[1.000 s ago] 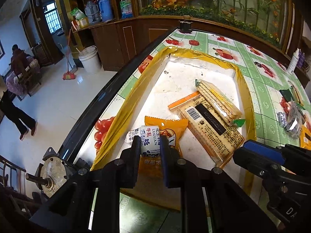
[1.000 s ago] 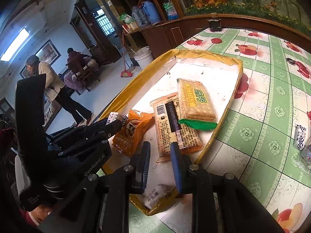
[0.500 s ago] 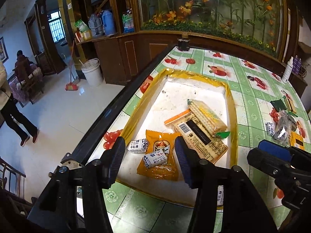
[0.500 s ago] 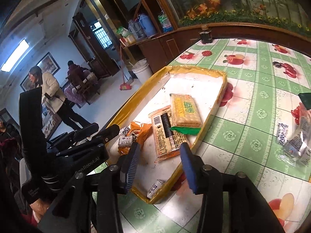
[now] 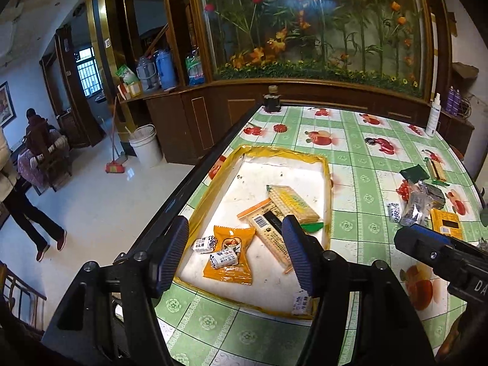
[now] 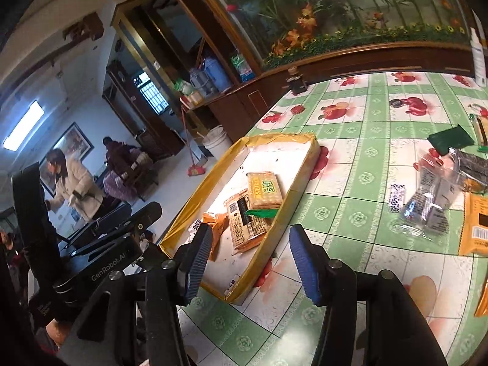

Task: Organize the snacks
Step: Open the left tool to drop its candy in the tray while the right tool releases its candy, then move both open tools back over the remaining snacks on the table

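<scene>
A yellow-rimmed tray [image 5: 328, 189] lies on the green fruit-print table. It holds an orange packet [image 5: 235, 235], two white milk candies [image 5: 204, 243] [image 5: 224, 257], a cracker pack [image 5: 292, 202] on a brown barcode pack [image 5: 271, 231], and a small candy [image 5: 302, 303] in its near right corner. My left gripper [image 5: 235, 253] hangs above the tray's near end, jaws opening, nothing between them. My right gripper [image 6: 251, 259] hovers over the tray's near right rim [image 6: 292, 201], jaws opening and empty too.
Loose snacks lie to the right of the tray: a blue-white candy [image 6: 397, 197], a clear bag [image 6: 433, 207], an orange box [image 6: 475, 225], a green packet [image 6: 451, 138]. A dark jar [image 5: 272, 102] and a spray bottle [image 5: 433, 116] stand at the far edge. People move on the floor at left.
Both grippers opened and drew back and up from the tray. The left one let go of a milk candy, which now lies on the orange packet.
</scene>
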`<state>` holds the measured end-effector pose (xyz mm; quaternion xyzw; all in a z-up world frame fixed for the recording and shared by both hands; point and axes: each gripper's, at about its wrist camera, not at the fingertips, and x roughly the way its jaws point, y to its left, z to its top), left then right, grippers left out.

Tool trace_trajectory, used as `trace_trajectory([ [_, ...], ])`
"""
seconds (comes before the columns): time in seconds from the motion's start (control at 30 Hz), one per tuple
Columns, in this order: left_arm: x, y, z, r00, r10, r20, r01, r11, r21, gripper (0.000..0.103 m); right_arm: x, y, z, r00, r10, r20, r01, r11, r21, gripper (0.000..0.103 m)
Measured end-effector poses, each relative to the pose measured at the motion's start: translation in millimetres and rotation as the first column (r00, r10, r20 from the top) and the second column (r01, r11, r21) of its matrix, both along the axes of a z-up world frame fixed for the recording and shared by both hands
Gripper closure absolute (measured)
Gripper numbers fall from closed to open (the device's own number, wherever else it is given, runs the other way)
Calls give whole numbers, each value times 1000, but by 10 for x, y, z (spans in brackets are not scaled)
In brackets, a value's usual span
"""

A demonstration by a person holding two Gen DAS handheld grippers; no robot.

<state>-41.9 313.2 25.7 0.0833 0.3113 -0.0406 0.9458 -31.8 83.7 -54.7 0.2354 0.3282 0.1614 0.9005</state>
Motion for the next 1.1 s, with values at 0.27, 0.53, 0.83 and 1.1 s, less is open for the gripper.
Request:
trace_trajectory([
  [0.27, -111, -147, 32, 1000, -30, 0, 30, 1000, 8, 40, -216, -215, 13, 999, -43, 34, 41, 998, 47, 40],
  [0.53, -179, -350, -94, 993, -100, -65, 99, 995, -12, 40, -638, -790, -105, 975, -224, 10, 223, 973, 58, 25],
  [0.83, -276, -803, -368, 932, -298, -206, 287, 955, -80, 40, -1150, -1233, -349, 919, -388, -69, 378, 918, -119, 24],
  [1.1, -186, -1184, -511, 881, -372, -291, 349, 928, -129, 40, -1453, -1611, -502, 877, -468, -109, 447, 878, -172, 24],
])
